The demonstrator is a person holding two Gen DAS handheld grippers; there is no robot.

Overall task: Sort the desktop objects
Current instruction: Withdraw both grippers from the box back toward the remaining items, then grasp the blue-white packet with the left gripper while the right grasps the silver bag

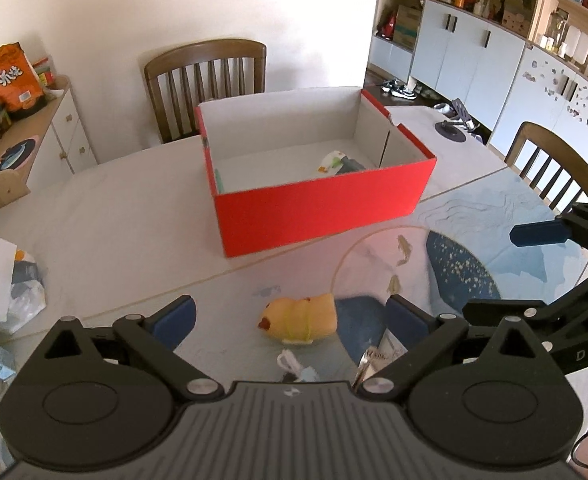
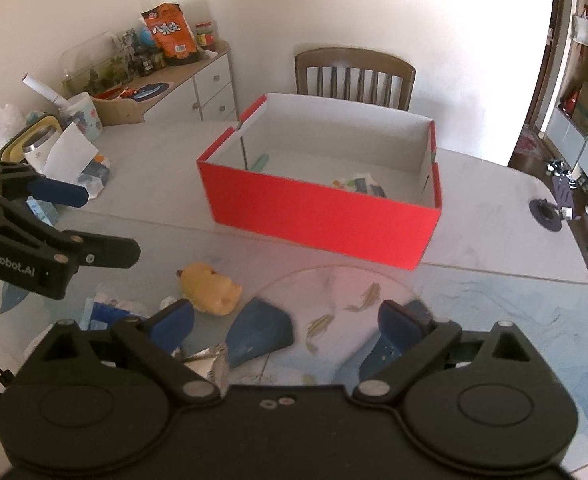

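A red cardboard box [image 1: 322,208] [image 2: 326,216] stands open on the table. It holds a patterned packet [image 1: 334,162] [image 2: 358,182] and a green item [image 2: 259,162]. A yellow plush toy [image 1: 300,320] [image 2: 211,288] lies on the fish-patterned mat in front of the box. My left gripper [image 1: 291,318] [image 2: 85,224] hovers open above the toy, not touching it. My right gripper [image 2: 285,322] [image 1: 522,276] is open over the mat to the toy's right, with nothing between its fingers. A small white and blue item [image 1: 294,364] and a foil wrapper [image 2: 205,360] lie nearer me.
Wooden chairs [image 1: 205,80] [image 1: 550,168] stand behind and to the right of the table. A sideboard [image 2: 197,88] with an orange snack bag [image 2: 169,32] is at the left. A cup, papers and bags [image 2: 73,148] crowd the table's left edge. A black round stand [image 2: 548,212] sits at the right.
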